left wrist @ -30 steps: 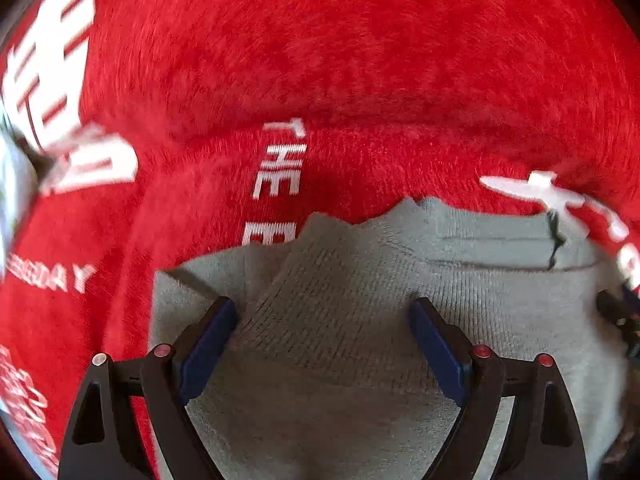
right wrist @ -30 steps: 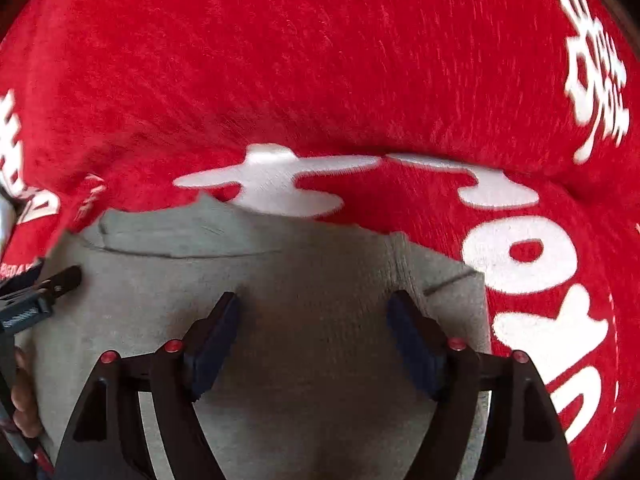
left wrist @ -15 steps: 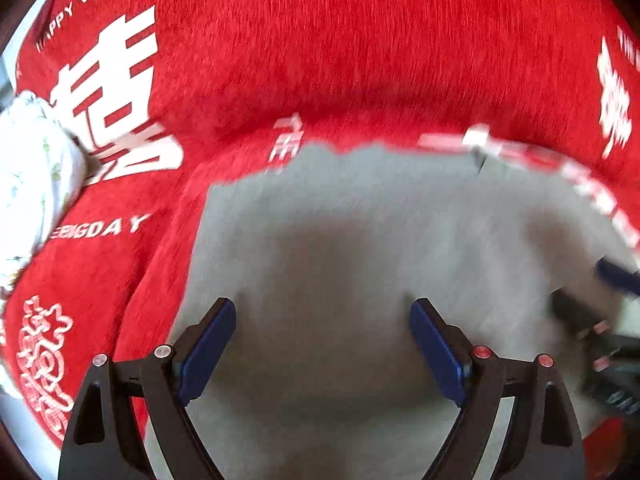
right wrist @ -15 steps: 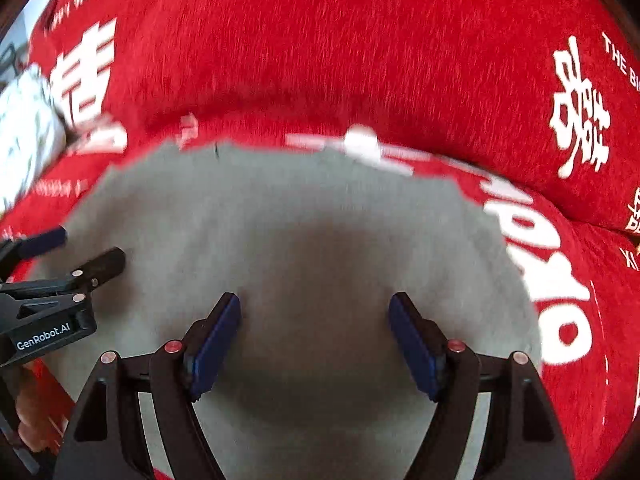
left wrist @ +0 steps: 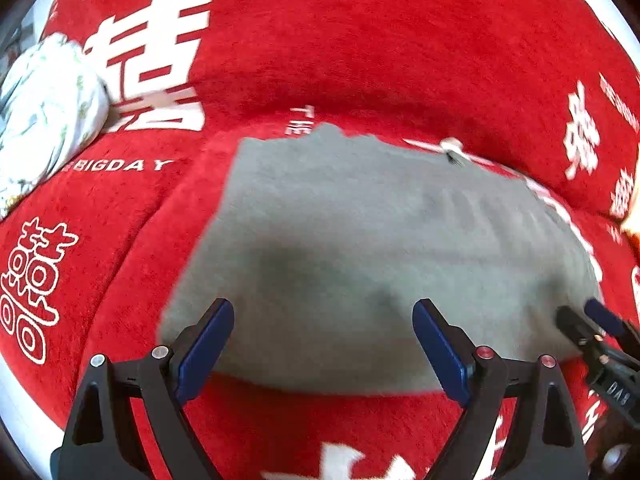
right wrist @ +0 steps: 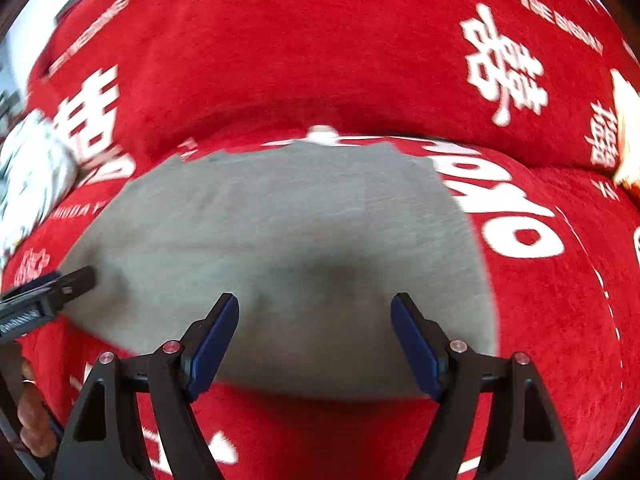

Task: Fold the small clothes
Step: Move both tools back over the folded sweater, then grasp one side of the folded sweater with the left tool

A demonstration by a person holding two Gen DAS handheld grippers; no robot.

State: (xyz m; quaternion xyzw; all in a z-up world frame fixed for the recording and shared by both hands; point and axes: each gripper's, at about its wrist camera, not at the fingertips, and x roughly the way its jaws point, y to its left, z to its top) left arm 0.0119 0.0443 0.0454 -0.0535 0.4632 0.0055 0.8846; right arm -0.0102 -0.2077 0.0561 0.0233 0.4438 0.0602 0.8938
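A grey knitted garment [left wrist: 372, 248] lies folded flat in a rough rectangle on a red couch seat; it also shows in the right wrist view [right wrist: 288, 240]. My left gripper [left wrist: 324, 344] is open and empty, held above the garment's near edge. My right gripper [right wrist: 314, 336] is open and empty too, above the near edge further right. Each gripper shows at the side of the other's view: the right gripper [left wrist: 592, 336] and the left gripper [right wrist: 60, 286].
The red couch cover [left wrist: 360, 52] with white characters and lettering spreads all around, its backrest rising behind the garment. A white patterned bundle of cloth [left wrist: 44, 108] lies at the far left; it also shows in the right wrist view [right wrist: 28, 168].
Both grippers have pulled back and up from the grey garment. More of it and of the couch has come into view, and its near edge now shows.
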